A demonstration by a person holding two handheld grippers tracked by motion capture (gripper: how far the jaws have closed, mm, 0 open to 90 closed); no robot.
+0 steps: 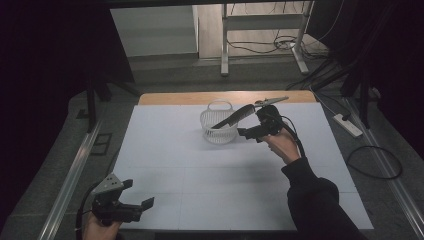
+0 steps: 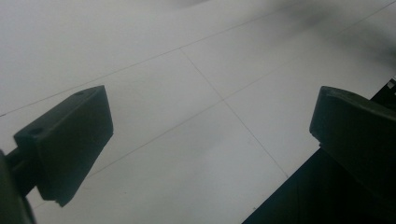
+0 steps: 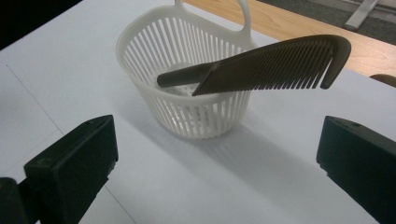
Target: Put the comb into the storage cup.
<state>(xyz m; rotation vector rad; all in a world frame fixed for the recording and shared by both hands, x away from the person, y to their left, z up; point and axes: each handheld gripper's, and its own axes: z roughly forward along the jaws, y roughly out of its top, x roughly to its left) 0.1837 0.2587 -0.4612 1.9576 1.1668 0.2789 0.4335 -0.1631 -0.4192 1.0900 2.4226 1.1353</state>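
The white table (image 1: 165, 165) is carrying a white slatted basket (image 3: 154, 51) with a loop handle near its far edge. A dark comb (image 3: 275, 65) is leaning in it, handle down inside, toothed end rising over the rim. The right gripper (image 1: 254, 131) is hovering beside it, jaws spread, empty. The left gripper (image 1: 135, 196) is sitting wide apart at the near corner
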